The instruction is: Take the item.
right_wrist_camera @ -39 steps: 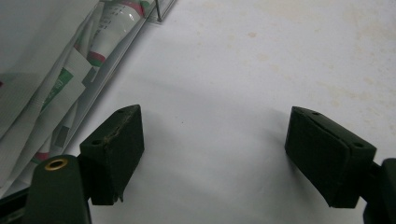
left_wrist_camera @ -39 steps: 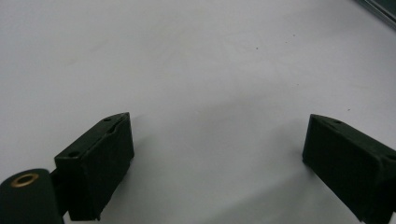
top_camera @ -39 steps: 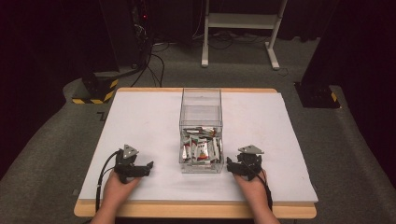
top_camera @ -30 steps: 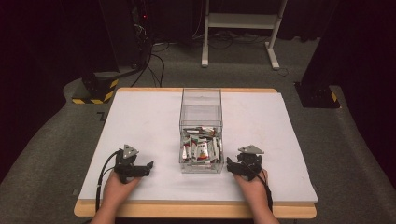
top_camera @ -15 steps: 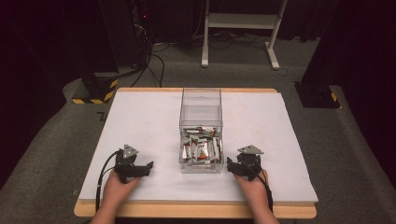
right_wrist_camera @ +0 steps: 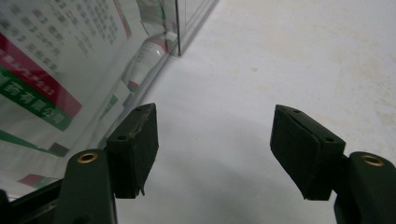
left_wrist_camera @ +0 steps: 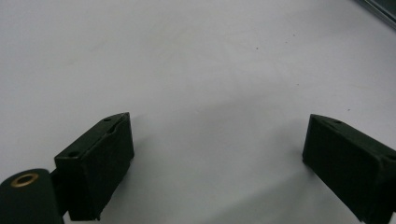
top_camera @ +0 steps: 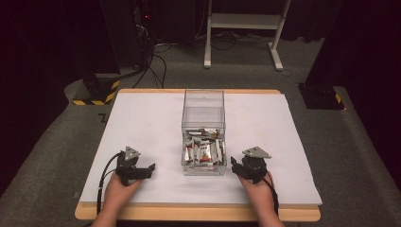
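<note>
A clear plastic box [top_camera: 204,137] of red-and-white sachets [top_camera: 202,151] sits between both grippers; the right gripper [right_wrist_camera: 212,149], jaws apart and just narrowing on nothing, should lift over its rim, the left gripper [left_wrist_camera: 217,163] resting wide open.

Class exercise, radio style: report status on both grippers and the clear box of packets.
Left gripper open, on the white tabletop. Right gripper open, jaws just closing, nothing between. Clear box of packets untouched. Nothing in the way.
</note>
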The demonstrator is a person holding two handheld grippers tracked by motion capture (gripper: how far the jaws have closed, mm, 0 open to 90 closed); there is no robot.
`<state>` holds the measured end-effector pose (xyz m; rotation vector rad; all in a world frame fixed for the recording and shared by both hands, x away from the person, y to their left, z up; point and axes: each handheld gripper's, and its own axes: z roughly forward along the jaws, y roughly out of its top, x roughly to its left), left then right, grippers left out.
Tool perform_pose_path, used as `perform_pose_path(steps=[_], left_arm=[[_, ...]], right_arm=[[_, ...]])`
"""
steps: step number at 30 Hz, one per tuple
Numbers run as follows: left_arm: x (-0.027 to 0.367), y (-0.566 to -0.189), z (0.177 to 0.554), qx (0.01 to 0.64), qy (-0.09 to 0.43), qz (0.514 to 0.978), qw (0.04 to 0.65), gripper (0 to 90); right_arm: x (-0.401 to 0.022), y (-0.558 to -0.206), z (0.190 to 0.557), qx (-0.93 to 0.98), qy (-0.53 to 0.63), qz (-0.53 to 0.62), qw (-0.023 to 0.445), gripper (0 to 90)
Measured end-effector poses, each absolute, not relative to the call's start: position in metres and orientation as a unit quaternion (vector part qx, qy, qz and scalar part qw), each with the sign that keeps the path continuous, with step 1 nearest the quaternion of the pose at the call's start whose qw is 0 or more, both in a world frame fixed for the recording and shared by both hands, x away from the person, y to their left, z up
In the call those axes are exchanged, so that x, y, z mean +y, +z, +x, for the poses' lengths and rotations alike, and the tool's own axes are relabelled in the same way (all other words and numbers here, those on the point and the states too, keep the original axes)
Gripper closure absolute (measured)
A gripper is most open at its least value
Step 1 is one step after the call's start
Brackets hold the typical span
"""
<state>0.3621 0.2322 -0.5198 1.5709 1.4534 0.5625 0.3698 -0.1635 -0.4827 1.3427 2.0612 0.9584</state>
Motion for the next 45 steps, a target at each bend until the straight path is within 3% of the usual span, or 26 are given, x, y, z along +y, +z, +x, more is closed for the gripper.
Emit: perform_pose_path(steps=[45], left_arm=[[0.232, -0.520, 0.362, 0.588, 0.229, 0.631, 0.451, 8.9]], right_arm=[[-0.154, -0.426, 0.348, 0.740, 0.436, 0.439, 0.262, 45.0]])
